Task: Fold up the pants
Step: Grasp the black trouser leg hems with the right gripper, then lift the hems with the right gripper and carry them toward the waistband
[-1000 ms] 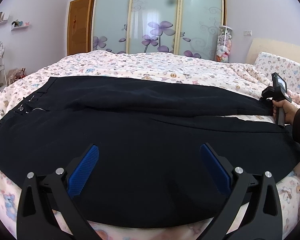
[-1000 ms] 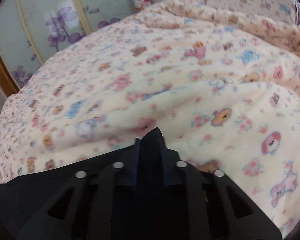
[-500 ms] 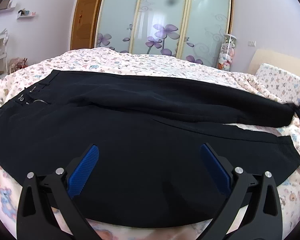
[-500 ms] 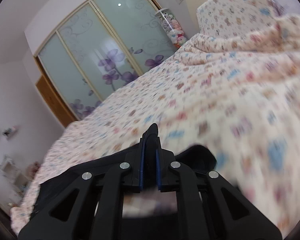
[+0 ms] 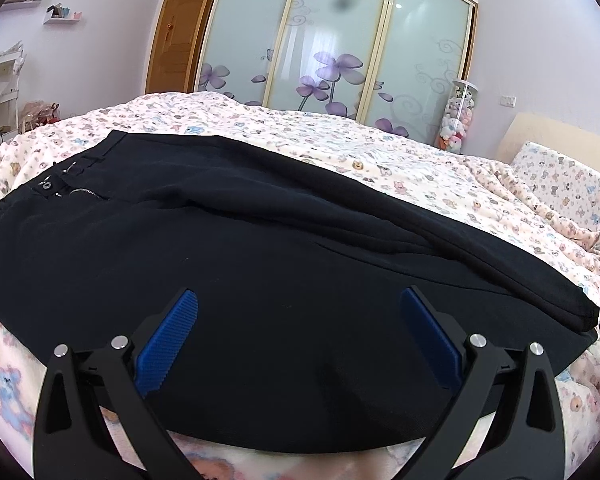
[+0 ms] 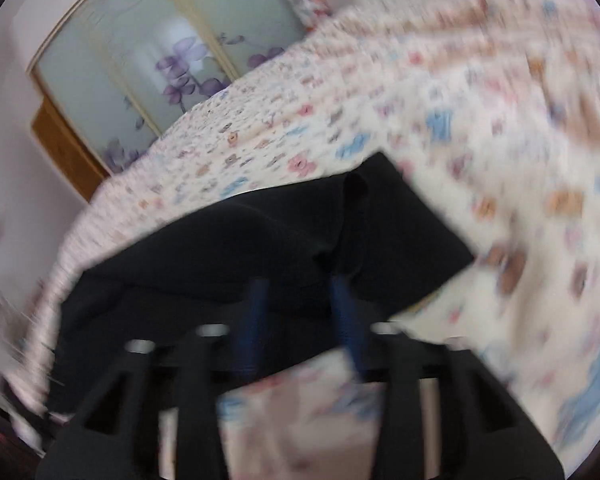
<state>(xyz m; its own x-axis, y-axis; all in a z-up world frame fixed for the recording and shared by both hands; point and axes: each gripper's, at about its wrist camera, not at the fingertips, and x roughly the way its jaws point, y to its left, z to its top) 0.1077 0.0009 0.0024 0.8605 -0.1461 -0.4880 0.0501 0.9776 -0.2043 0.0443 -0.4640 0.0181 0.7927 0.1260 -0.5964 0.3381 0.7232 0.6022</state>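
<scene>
Pants (image 5: 260,280), black, no readable label, flat on bedspread (image 5: 340,144), left gripper (image 5: 300,336) fingers wide apart, right gripper (image 6: 300,292) fingers parted, blurred

Your left gripper (image 5: 298,334) sits low and level, jaws spread wide, blue ribbed pads (image 5: 168,342) facing each other with a broad gap between them; nothing is held. Your right gripper (image 6: 300,312) shows in a blurred view, tilted, its blue fingers (image 6: 254,320) parted by a narrow gap. At the left view's far right edge, only a sliver of it shows.
</scene>
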